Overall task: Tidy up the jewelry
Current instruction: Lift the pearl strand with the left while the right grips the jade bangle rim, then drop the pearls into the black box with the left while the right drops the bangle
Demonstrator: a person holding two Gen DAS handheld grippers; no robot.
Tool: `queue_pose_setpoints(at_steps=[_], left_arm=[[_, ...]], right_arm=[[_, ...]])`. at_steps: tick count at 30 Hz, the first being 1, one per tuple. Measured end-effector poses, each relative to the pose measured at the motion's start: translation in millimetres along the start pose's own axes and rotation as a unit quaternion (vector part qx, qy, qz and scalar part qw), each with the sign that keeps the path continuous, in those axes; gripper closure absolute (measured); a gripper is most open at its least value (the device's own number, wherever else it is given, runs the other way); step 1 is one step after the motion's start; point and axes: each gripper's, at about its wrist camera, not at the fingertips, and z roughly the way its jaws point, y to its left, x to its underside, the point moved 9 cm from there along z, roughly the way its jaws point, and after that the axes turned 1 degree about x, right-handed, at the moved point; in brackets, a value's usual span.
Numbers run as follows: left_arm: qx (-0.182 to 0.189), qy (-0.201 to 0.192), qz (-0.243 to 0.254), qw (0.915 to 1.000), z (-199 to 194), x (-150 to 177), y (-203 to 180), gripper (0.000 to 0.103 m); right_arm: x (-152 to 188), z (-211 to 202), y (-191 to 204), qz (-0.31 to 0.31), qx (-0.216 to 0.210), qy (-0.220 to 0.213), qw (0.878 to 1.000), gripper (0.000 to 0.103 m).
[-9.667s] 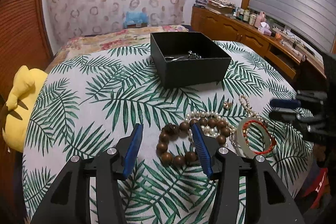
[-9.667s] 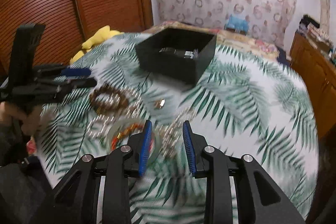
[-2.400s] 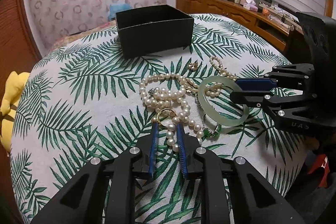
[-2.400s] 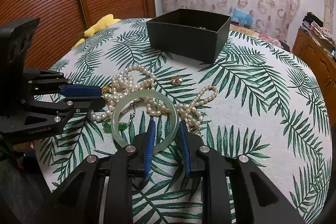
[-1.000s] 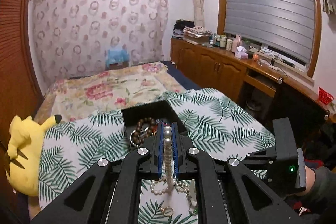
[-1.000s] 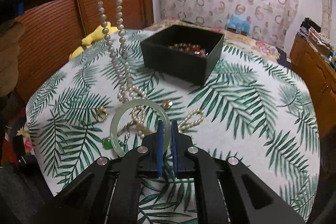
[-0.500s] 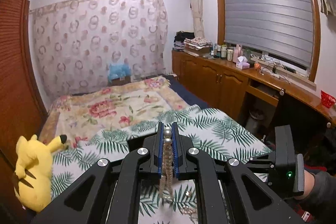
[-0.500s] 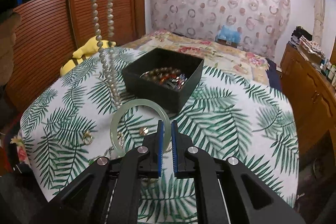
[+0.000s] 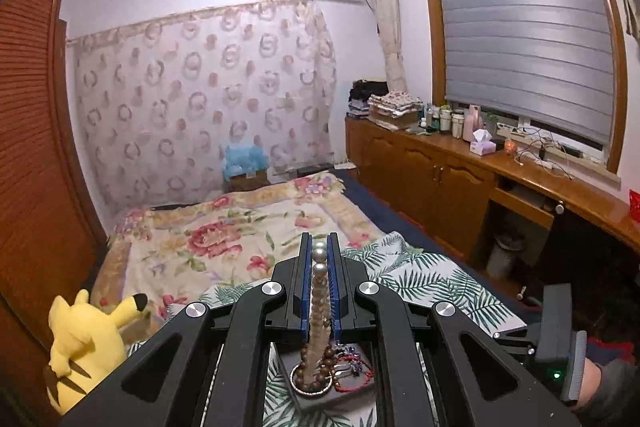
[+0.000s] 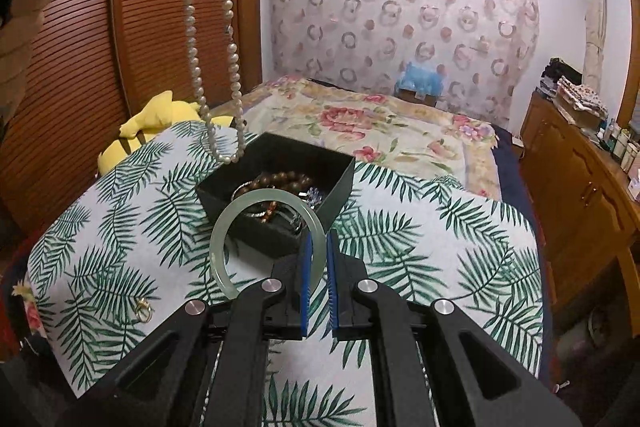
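My left gripper (image 9: pixel 319 247) is shut on a pearl necklace (image 9: pixel 319 291) that hangs straight down over the black box (image 9: pixel 320 401). In the right wrist view the necklace (image 10: pixel 212 39) dangles from high up, its loop end just above the box's (image 10: pixel 340 195) left rim. The box holds a brown bead bracelet (image 10: pixel 286 181) and other pieces. My right gripper (image 10: pixel 317 243) is shut on a pale green jade bangle (image 10: pixel 240 211), held above the table in front of the box.
The table has a palm-leaf cloth (image 10: pixel 420 247). A small gold ring (image 10: pixel 144 307) lies on it at the left. A yellow plush toy (image 9: pixel 84 343) sits left of the table. A bed (image 9: pixel 240 227) lies behind, wooden cabinets (image 9: pixel 460 187) to the right.
My left gripper has risen higher and the pearl necklace has swung clear of the table to over the box. My right gripper has carried the jade bangle forward toward the box.
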Motion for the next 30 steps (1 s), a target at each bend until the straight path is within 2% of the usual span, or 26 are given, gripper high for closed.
queue_pose_setpoints(at_steps=[7,17,22,30], left_arm=[[-0.01,0.024,-0.014,0.9996,28.0,14.8,14.1,0.096],[0.02,0.072,-0.037,0.9965,73.5,58.1,21.4,0.096],[0.014,0.081,-0.049,0.9954,78.0,78.8,31.6,0.096],[-0.009,0.116,-0.06,0.9914,79.4,136.4,47.4,0.096]], right_arm=[[-20.9,5.1,-2.3,-0.007,0.004,-0.01,1.0,0.095],[-37.7,22.0,-7.4,-0.003,0.004,-0.009,1.0,0.095],[-39.0,36.9,-5.5,-0.007,0.006,-0.001,1.0,0.094],[-42.0,76.6,-3.0,0.0,0.004,0.016,1.0,0.094]])
